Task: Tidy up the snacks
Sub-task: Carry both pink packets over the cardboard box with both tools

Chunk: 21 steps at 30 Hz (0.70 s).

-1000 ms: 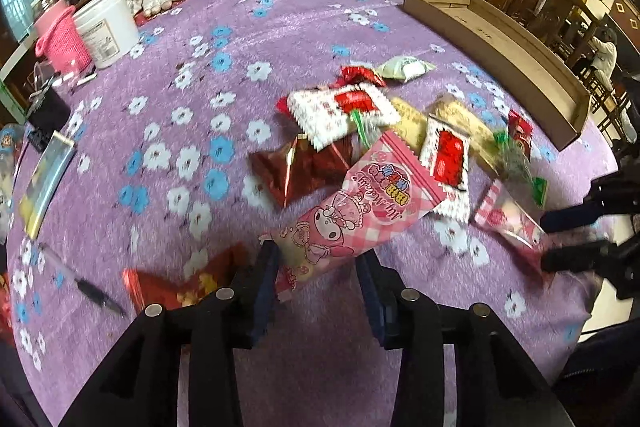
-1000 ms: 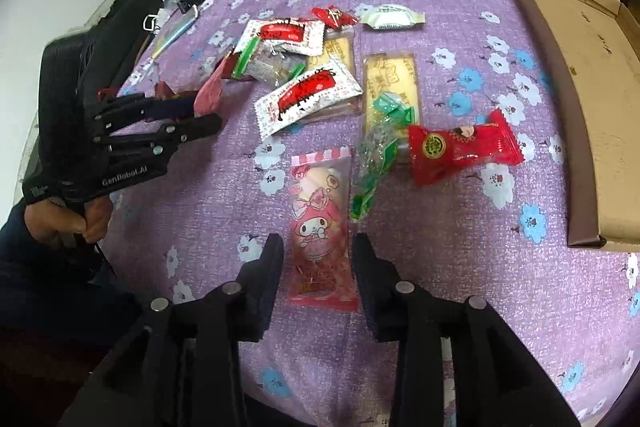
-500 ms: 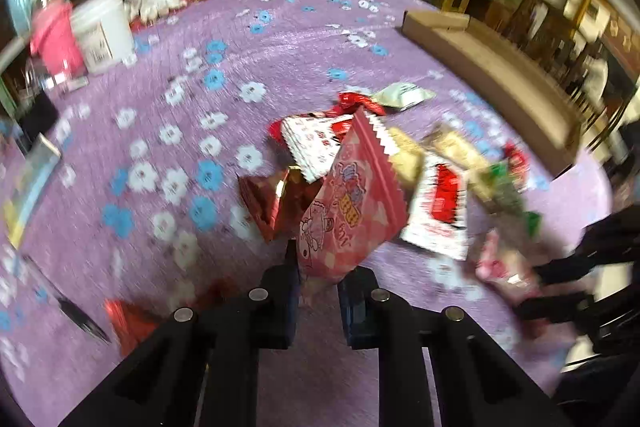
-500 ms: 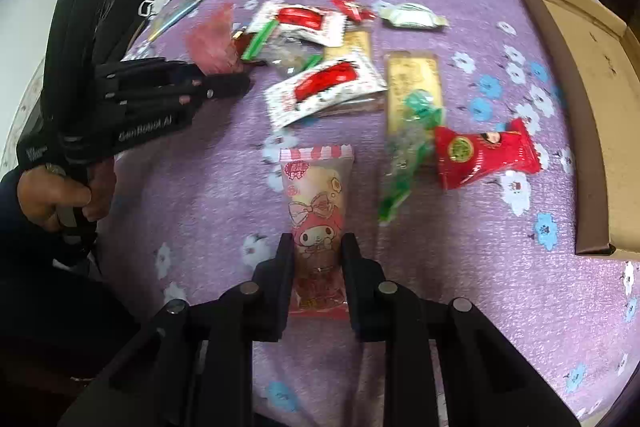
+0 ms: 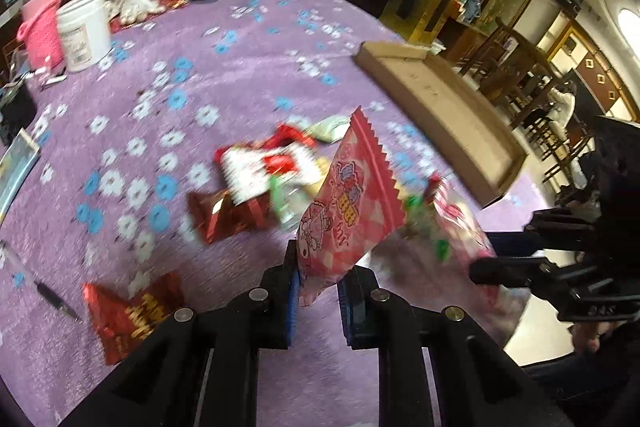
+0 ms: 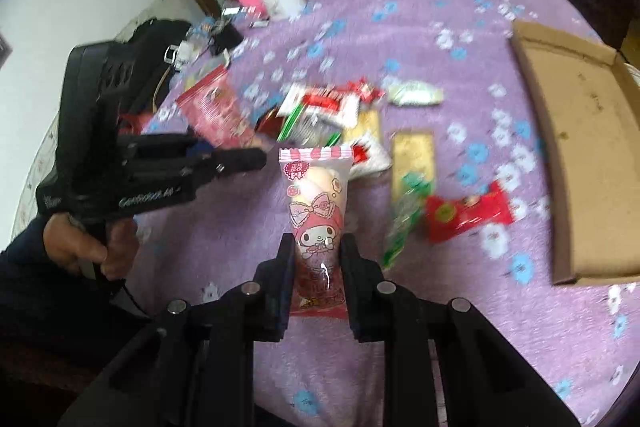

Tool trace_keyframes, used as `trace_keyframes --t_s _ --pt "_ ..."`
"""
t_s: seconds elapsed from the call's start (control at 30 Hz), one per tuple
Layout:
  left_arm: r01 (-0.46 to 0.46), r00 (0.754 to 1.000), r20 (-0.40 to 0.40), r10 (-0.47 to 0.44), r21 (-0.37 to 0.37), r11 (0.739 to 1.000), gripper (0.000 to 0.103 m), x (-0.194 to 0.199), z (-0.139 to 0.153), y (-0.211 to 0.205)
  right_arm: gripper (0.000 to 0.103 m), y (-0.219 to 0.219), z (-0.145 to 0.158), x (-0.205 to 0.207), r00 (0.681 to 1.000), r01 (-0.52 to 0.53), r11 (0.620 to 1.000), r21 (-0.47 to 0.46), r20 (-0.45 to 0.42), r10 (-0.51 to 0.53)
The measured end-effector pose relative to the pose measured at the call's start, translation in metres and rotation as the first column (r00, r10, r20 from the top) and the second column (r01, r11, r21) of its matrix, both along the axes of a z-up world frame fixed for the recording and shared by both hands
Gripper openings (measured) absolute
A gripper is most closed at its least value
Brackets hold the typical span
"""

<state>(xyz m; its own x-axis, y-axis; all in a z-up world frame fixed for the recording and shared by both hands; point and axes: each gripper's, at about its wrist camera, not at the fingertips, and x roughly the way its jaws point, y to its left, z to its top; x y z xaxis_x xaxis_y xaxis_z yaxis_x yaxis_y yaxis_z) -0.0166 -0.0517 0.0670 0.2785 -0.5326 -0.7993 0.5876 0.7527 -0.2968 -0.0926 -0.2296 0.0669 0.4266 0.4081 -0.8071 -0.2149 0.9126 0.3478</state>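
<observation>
A: Left wrist view?
B: A purple flowered cloth (image 5: 224, 75) covers the table; a cardboard tray (image 5: 436, 115) lies at two o'clock, wooden furniture behind. The left gripper (image 5: 318, 281) is clamped on a pink packet (image 5: 348, 203), lifted clear of the cloth.

A: Right wrist view?
B: Same cloth, tray at three o'clock, white wall at ten. The right gripper (image 6: 316, 255) pinches a clear packet (image 6: 316, 203), raised above the snack pile (image 6: 340, 115).

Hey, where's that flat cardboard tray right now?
The cardboard tray lies at the right edge of the purple flowered tablecloth in the right wrist view, just right of the red snack packet; it looks empty.
</observation>
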Motion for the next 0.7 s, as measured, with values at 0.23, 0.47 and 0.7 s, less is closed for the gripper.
trace_keyframes --t_s 0.23,0.47,0.7 --pt "0.089 0.996 0.004 -0.089 -0.036 0.995 0.016 -0.001 0.026 -0.055 0.021 -0.06 0.017 -0.004 0.992 0.125 0.992 0.03 0.027 -0.126" --pt "0.195 0.98 -0.023 -0.197 -0.086 0.977 0.016 0.002 0.046 -0.14 0.021 -0.137 0.029 -0.013 0.961 0.273 0.961 0.051 0.037 -0.275" --pt "0.242 0.966 -0.063 -0.25 -0.111 0.964 0.016 0.01 0.044 -0.212 0.021 -0.197 0.034 -0.009 0.931 0.359 0.932 0.058 0.048 -0.362"
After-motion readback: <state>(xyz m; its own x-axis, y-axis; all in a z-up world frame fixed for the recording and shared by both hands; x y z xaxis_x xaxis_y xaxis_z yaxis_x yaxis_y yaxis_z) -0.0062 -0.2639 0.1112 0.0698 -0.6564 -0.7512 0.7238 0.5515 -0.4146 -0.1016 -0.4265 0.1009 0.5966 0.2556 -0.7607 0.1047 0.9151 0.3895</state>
